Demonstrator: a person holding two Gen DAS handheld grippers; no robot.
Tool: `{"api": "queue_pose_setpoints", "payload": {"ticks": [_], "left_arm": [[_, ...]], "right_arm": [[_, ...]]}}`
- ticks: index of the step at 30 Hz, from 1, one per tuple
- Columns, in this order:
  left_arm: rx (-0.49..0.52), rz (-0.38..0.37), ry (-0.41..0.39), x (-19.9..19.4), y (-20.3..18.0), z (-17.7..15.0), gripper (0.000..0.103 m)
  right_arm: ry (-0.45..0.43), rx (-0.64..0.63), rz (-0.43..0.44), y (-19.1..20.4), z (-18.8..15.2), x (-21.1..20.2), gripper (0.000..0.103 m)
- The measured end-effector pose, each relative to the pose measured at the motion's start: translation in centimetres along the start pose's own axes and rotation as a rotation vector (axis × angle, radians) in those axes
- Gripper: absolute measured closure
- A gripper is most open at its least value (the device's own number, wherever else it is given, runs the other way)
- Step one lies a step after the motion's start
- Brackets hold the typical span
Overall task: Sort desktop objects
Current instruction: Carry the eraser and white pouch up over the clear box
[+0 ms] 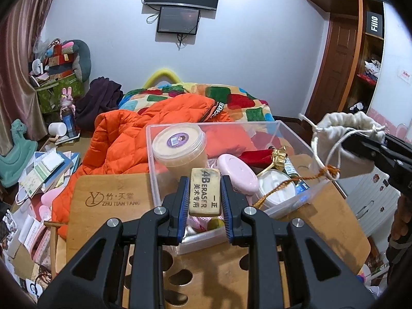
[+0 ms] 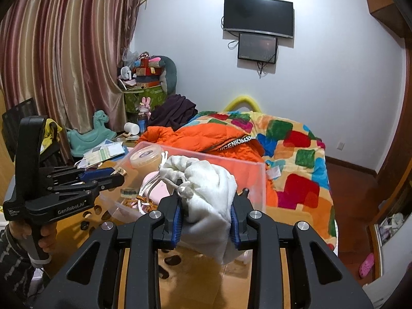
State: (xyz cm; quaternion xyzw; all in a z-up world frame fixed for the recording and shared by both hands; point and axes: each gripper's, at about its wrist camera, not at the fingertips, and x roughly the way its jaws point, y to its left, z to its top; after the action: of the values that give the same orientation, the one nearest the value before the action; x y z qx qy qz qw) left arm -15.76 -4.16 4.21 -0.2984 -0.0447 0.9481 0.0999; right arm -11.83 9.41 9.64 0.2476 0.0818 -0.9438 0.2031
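Observation:
My left gripper (image 1: 204, 193) is shut on a tan 4B eraser (image 1: 205, 191) and holds it above the near end of a clear plastic bin (image 1: 164, 131). The bin holds a round lidded tub (image 1: 179, 144), a pink case (image 1: 238, 173), a white jar (image 1: 276, 189) and a red-and-gold item (image 1: 262, 155). My right gripper (image 2: 206, 219) is shut on a white drawstring pouch (image 2: 206, 188) above the bin's right side. The pouch (image 1: 342, 139) and right gripper (image 1: 360, 144) show at the right in the left wrist view. The left gripper (image 2: 116, 173) shows at the left in the right wrist view.
The bin (image 2: 253, 177) stands on a bamboo lap table (image 1: 103, 195) with cut-out holes. Behind it lie an orange jacket (image 1: 128, 134) and a colourful blanket (image 2: 296, 154) on a bed. Books and papers (image 1: 49, 167) clutter the left; a wardrobe (image 1: 342, 59) stands at the right.

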Motion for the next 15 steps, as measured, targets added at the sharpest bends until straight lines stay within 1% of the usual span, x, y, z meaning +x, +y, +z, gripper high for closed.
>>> {"api": "queue_pose_setpoints", "payload": {"ticks": [6, 10, 15], "left_arm": [[0.004, 0.015, 0.008, 0.7, 0.1, 0.3, 0.080], [-0.004, 0.027, 0.029, 1.7, 0.4, 0.3, 0.080], [-0.006, 0.034, 0.041, 2.2, 0.6, 0.2, 0.080]], "right_arm": [[0.030, -0.002, -0.015, -0.5, 0.0, 2.8, 0.077], [0.047, -0.004, -0.013, -0.5, -0.4, 4.3, 0.077], [0.052, -0.035, -0.025, 0.5, -1.1, 5.4, 0.076]]}}
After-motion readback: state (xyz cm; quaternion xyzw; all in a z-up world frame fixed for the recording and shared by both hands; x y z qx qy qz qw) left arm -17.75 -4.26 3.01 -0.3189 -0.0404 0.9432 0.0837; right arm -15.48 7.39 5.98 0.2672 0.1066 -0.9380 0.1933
